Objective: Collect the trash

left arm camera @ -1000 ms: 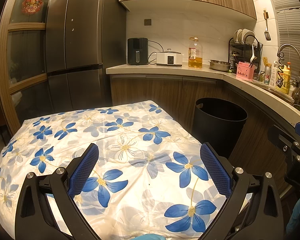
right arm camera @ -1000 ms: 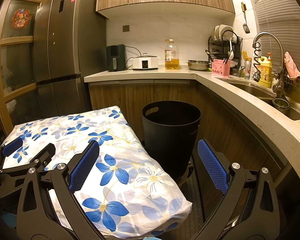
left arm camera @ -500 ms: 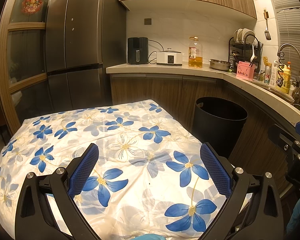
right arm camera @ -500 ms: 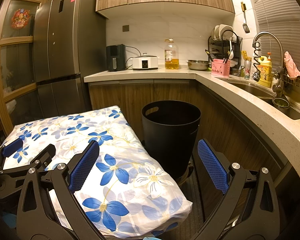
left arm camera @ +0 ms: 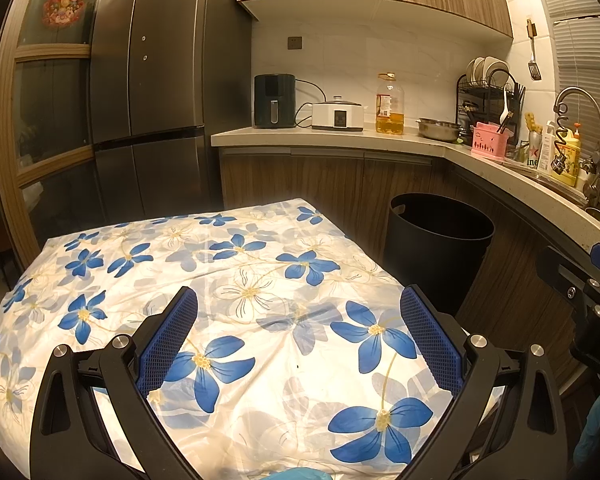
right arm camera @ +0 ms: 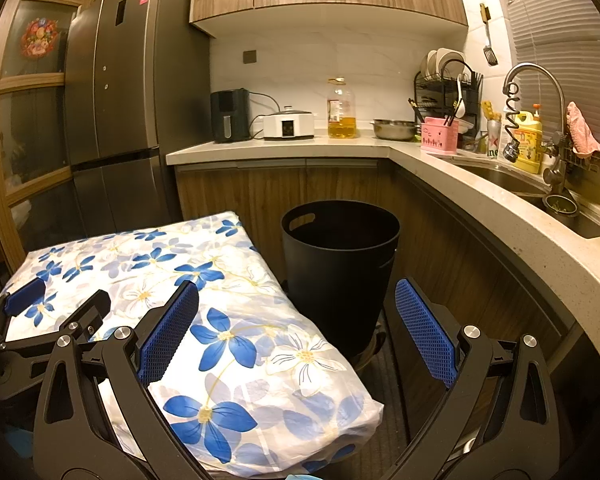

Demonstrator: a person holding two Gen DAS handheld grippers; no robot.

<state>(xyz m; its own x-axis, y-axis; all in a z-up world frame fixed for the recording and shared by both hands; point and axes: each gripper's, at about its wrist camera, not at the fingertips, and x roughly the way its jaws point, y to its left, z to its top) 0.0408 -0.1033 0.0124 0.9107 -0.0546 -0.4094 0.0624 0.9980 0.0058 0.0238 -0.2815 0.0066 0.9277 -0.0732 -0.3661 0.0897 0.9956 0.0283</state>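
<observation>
At the bottom of the left wrist view the left gripper [left arm camera: 298, 336] stands with its blue-padded jaws spread wide and nothing between them, poised over a table covered with a floral cloth [left arm camera: 236, 280] of blue and white flowers that fills the lower centre of the frame. The right gripper [right arm camera: 296, 330] is likewise spread wide and empty at the bottom of its own view, its left finger over the near right corner of the cloth and its right finger over the floor. Through the gap between the right gripper's fingers, in the centre of that frame, stands the black trash bin [right arm camera: 340, 264], upright on the floor just beside the table's right edge and in front of the wooden cabinets; in the left view the bin [left arm camera: 438, 252] sits right of centre, beyond that gripper's right finger. No loose trash can be made out on the cloth, and the bin's inside is too dark to read. A sliver of something blue at the bottom edge of each frame is cut off and unidentifiable. Farther back, the countertop [right arm camera: 420, 152] curves from the frame's centre to the right, and a dark refrigerator [left arm camera: 156, 92] fills the upper left.
</observation>
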